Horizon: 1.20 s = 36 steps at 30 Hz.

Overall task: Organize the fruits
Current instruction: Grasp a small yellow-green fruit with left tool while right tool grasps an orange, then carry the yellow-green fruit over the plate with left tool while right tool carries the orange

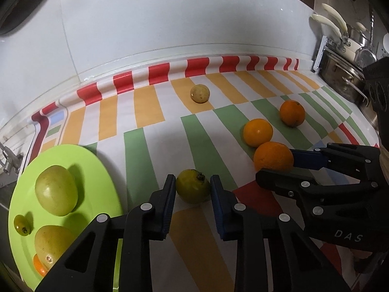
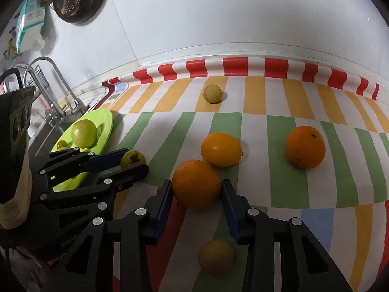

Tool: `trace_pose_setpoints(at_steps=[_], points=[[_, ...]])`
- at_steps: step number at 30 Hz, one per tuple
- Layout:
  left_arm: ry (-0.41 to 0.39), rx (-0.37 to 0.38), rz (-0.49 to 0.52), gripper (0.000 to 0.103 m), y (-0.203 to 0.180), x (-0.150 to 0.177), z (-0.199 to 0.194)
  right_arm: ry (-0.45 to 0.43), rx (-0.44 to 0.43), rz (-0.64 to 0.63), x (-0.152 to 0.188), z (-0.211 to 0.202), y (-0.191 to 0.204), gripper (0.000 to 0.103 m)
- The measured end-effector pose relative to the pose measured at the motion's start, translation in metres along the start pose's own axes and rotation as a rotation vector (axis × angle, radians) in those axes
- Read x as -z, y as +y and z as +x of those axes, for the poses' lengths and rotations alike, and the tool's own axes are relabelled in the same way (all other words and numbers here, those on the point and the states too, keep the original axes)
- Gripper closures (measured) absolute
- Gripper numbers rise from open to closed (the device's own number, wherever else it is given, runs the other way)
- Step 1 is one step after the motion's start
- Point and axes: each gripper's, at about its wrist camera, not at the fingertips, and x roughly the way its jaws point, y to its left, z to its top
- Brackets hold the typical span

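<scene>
Green guava [image 1: 192,186] on the striped surface [image 1: 155,146] just beside the green plate [image 1: 97,170] rim, between the wide left tongs [image 1: 193,203], right tongs [image 2: 197,206] flanking an orange [image 2: 197,183], seemingly touching it, bare cloth beyond toward the wall

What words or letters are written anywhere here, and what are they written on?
"DAS": white letters on the black body of the right claw, seen from the left wrist.
"GenR...": faint, cut-off letters on the black body of the left claw, seen from the right wrist; the rest is hidden.
Black box at the left edge: print too blurred to read.
Tissue pack on the wall: print too small to read.
</scene>
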Motion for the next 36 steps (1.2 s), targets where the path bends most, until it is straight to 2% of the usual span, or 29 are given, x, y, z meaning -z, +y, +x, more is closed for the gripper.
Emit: trace_pose_setpoints(at_steps=[9,17,28,36], points=[[-0.042,-0.016,-0.037,0.074,0.000,0.005,-0.031,-0.050,0.019,-0.002,-0.001,-0.023,0.009,0.062],[-0.104,-0.034,-0.055,0.074,-0.003,0.016,-0.075,-0.110,0.018,-0.032,0.001,-0.058,0.025,0.062],[-0.149,-0.067,-0.108,0.074,0.000,0.041,-0.125,-0.161,-0.013,-0.074,0.015,-0.099,0.058,0.062],[-0.187,-0.104,-0.137,0.074,0.010,0.057,-0.157,-0.181,-0.041,-0.109,0.022,-0.112,0.086,0.062]])
